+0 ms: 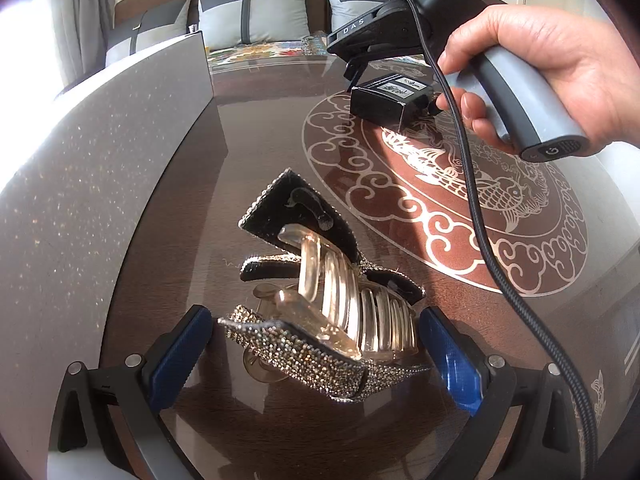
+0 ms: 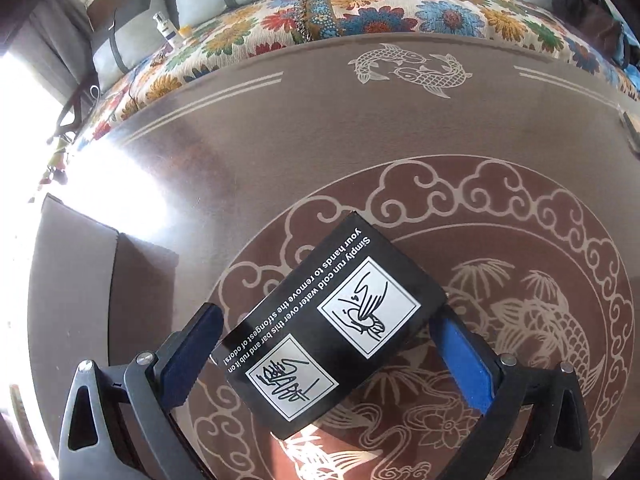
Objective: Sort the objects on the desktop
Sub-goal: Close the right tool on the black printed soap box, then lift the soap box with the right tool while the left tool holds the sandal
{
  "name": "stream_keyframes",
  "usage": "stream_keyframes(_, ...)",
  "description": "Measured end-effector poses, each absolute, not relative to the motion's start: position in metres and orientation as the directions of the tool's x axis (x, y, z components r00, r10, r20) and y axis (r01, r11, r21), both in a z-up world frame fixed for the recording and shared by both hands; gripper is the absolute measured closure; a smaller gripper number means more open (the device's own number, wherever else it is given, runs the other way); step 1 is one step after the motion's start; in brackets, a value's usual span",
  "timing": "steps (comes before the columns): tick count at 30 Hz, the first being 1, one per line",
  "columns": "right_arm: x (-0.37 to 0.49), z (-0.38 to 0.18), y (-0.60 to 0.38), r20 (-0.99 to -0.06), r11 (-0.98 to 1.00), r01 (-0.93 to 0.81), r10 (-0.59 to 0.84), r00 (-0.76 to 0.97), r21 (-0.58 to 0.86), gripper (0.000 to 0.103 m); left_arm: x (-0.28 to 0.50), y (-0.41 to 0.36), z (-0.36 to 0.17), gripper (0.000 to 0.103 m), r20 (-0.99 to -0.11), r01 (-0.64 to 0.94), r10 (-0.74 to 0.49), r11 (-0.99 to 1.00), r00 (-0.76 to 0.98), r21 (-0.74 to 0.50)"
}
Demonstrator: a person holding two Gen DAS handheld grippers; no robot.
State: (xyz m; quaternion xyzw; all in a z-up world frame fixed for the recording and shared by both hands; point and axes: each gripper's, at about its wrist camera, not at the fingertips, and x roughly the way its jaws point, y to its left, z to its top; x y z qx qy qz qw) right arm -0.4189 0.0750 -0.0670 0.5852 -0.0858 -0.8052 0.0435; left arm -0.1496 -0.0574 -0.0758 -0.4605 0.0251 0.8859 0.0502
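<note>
The rhinestone hair clip is seen low in the left wrist view, lying on the dark tabletop with its clear plastic teeth turned up and its black, stone-studded flaps spread. It is framed between the blue pads of the left gripper, whose fingers are spread wide on either side; whether either pad touches the clip cannot be told, and no grip is shown.

Further back on the tabletop, the black box is found on the round carp-and-cloud design. In the right wrist view its top face is read clearly: white printed instructions about rubbing a bar under cold water, and two white squares with line drawings. The box is lying at an angle between the fingers of the right gripper, which are held wide apart. Contact at the box's edges cannot be told for sure.

From the left wrist view, the right gripper is seen poised over the same box, its grey handle held in the right hand, and a braided black cable is trailed down from it across the design.

A grey speckled panel is noted along the left of the tabletop. Beyond the far edge, a flowered bed cover and grey cushions are seen.
</note>
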Motion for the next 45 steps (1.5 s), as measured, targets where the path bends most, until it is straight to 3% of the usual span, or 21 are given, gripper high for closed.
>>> stream_keyframes(2, -0.412, -0.068, 0.069, -0.926, -0.987, 0.007, -0.151, -0.346, 0.159, 0.005, -0.150, -0.058, -0.076, 0.000, -0.819, -0.113, 0.067, -0.994, -0.571, -0.002)
stream_keyframes(4, -0.403, -0.065, 0.073, -0.903, -0.986, 0.033, -0.161, -0.397, 0.161, 0.032, -0.151, -0.059, -0.075, 0.000, -0.818, -0.113, 0.067, -0.994, -0.571, -0.003)
stream_keyframes(6, -0.394, -0.063, 0.083, -0.890, -0.985, 0.057, -0.173, -0.422, 0.164, 0.041, -0.151, -0.059, -0.076, 0.000, -0.818, -0.113, 0.067, -0.994, -0.571, -0.002)
stream_keyframes(15, -0.273, -0.069, 0.167, -0.860, -0.980, 0.194, -0.142, -0.491, 0.051, 0.043, -0.150, -0.060, -0.076, 0.000, -0.818, -0.112, 0.067, -0.994, -0.571, -0.003)
stream_keyframes(17, -0.227, -0.071, 0.190, -0.840, -0.977, 0.214, -0.103, -0.532, -0.016, 0.043, -0.150, -0.060, -0.077, 0.000, -0.818, -0.112, 0.067, -0.994, -0.571, -0.004)
stream_keyframes(24, -0.108, -0.073, 0.251, -0.784, -0.984, 0.178, -0.095, -0.613, -0.021, 0.042, -0.150, -0.060, -0.077, 0.000, -0.818, -0.112, 0.067, -0.994, -0.571, -0.003)
stream_keyframes(26, -0.104, -0.075, 0.255, -0.787, -0.986, 0.164, -0.078, -0.611, -0.029, 0.025, -0.150, -0.060, -0.077, 0.000, -0.818, -0.112, 0.067, -0.994, -0.571, -0.003)
stream_keyframes(27, -0.107, -0.076, 0.254, -0.796, -0.988, 0.150, -0.055, -0.602, -0.046, 0.009, -0.150, -0.060, -0.077, 0.000, -0.818, -0.112, 0.067, -0.994, -0.571, -0.003)
stream_keyframes(28, -0.110, -0.077, 0.252, -0.804, -0.989, 0.139, -0.036, -0.594, -0.059, 0.000, -0.150, -0.060, -0.077, 0.000, -0.818, -0.112, 0.067, -0.994, -0.571, -0.003)
stream_keyframes(32, -0.112, -0.080, 0.258, -0.816, -0.990, 0.140, -0.079, -0.573, -0.002, 0.000, -0.150, -0.060, -0.077, 0.000, -0.818, -0.112, 0.068, -0.994, -0.571, -0.004)
stream_keyframes(45, -0.108, -0.081, 0.258, -0.815, -0.990, 0.139, -0.071, -0.575, -0.012, 0.000, -0.150, -0.059, -0.077, 0.000, -0.818, -0.112, 0.067, -0.994, -0.572, -0.004)
